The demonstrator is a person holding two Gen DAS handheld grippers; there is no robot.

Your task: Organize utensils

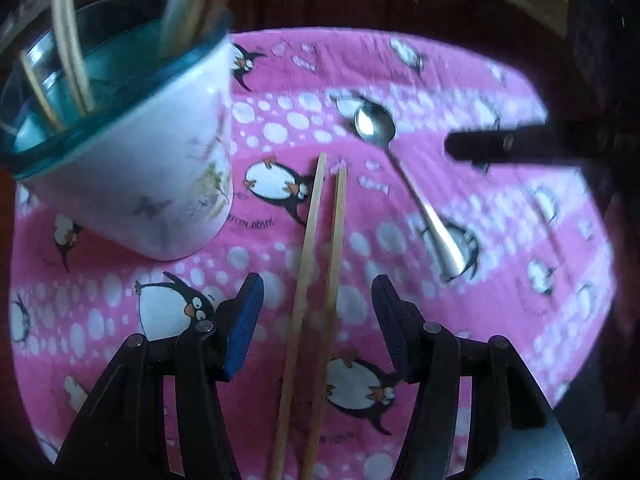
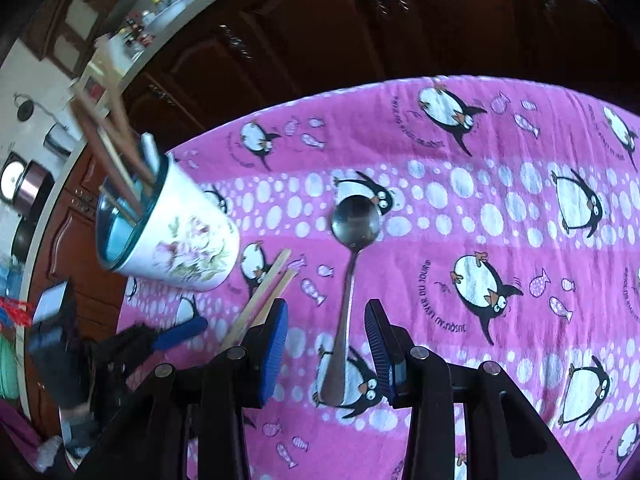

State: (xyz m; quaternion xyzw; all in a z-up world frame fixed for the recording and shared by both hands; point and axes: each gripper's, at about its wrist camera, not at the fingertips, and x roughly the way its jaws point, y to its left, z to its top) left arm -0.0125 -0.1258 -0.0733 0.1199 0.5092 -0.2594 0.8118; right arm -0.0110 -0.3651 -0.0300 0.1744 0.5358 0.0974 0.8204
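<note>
A pair of wooden chopsticks [image 1: 316, 280] lies on the pink penguin cloth [image 1: 520, 300], running between the fingers of my open left gripper [image 1: 318, 292]. A metal spoon [image 1: 404, 176] lies to their right. A white floral cup [image 1: 152, 168] with a teal rim holds several chopsticks at the left. In the right wrist view my open right gripper [image 2: 326, 320] straddles the spoon's handle [image 2: 344, 320]. The cup [image 2: 180, 240], the loose chopsticks [image 2: 264, 296] and the left gripper's blue finger [image 2: 180, 332] show at the left.
Dark wooden cabinets [image 2: 360, 40] stand behind the table. A counter with kitchenware [image 2: 40, 140] runs along the left. The cloth's far edge [image 2: 400, 84] lies beyond the spoon. The right gripper's finger [image 1: 500, 144] juts in from the right in the left wrist view.
</note>
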